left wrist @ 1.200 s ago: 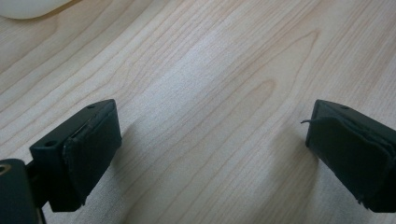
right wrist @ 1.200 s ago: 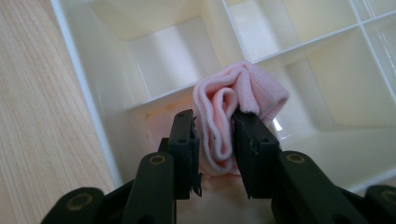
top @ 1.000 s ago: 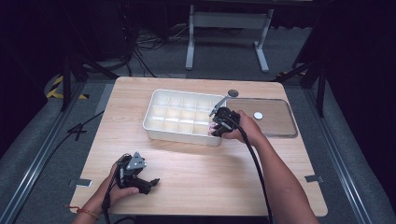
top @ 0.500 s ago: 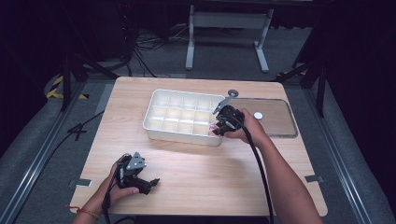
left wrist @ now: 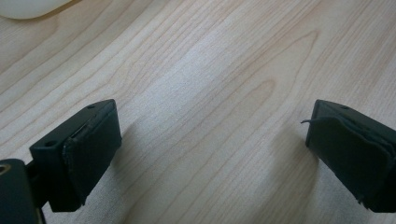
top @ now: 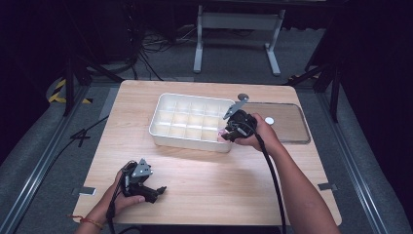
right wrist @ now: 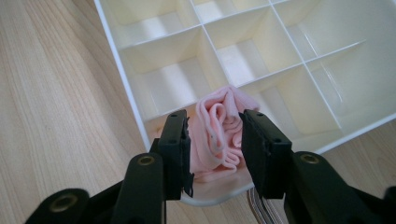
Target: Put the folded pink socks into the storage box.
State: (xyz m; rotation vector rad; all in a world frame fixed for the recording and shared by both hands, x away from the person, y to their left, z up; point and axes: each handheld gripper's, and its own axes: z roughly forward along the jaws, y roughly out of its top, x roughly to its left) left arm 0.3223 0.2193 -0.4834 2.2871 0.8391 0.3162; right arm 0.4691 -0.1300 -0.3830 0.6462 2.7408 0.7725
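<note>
Pink cloth [right wrist: 219, 135], bunched into folds, is seen between the jaws of the right tool [right wrist: 215, 140], in the corner compartment of the white divided tray [right wrist: 299, 70] nearest that tool. The jaws stand partly apart and have just been opening; both pads are set against the cloth's sides, and whether they still press on it cannot be told. In the high view the right tool [top: 233, 130] is held at the tray's near right corner, tilted down into it. Beyond it on the table [top: 204, 180] a clear lid [top: 287, 127] is laid flat. The left tool [top: 152, 189] is held low over bare wood well short of the tray, its jaws wide apart with nothing between them.
</note>
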